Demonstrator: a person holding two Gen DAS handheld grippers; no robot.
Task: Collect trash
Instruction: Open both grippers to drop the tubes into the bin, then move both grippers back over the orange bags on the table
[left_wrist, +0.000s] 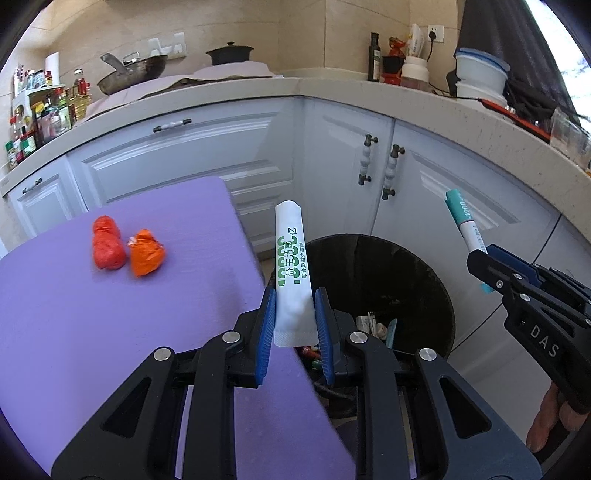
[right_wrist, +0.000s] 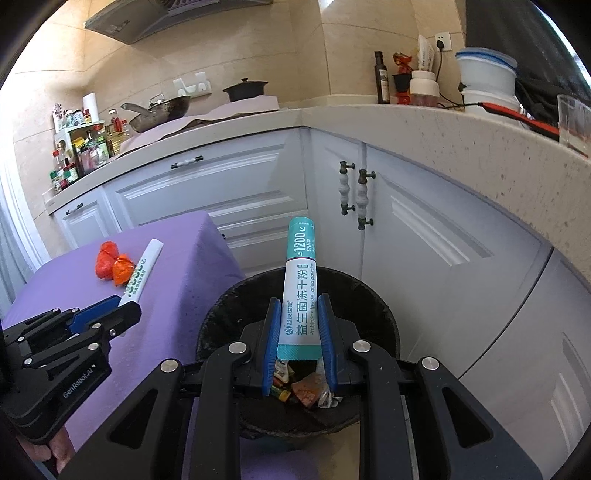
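Left wrist view: left gripper (left_wrist: 294, 325) clamped on a white sachet (left_wrist: 291, 269) at the purple tabletop (left_wrist: 110, 332) edge beside the bin (left_wrist: 424, 280); right wrist view: right gripper (right_wrist: 298, 332) clamped on a teal sachet (right_wrist: 300, 291) above the bin's trash (right_wrist: 306, 391), two orange wrappers (right_wrist: 112, 266) on the tabletop.

The white sachet (left_wrist: 291, 273) between the left fingers (left_wrist: 266, 332) looks like matt paper-plastic film with a crimped end. The teal sachet (right_wrist: 300, 291) is smooth and slightly glossy. Finger pads are ribbed blue rubber on matt black plastic. Left of them, matt purple cloth covers the surface (left_wrist: 92, 332), bearing two crinkled, glossy orange wrappers (left_wrist: 127, 251).
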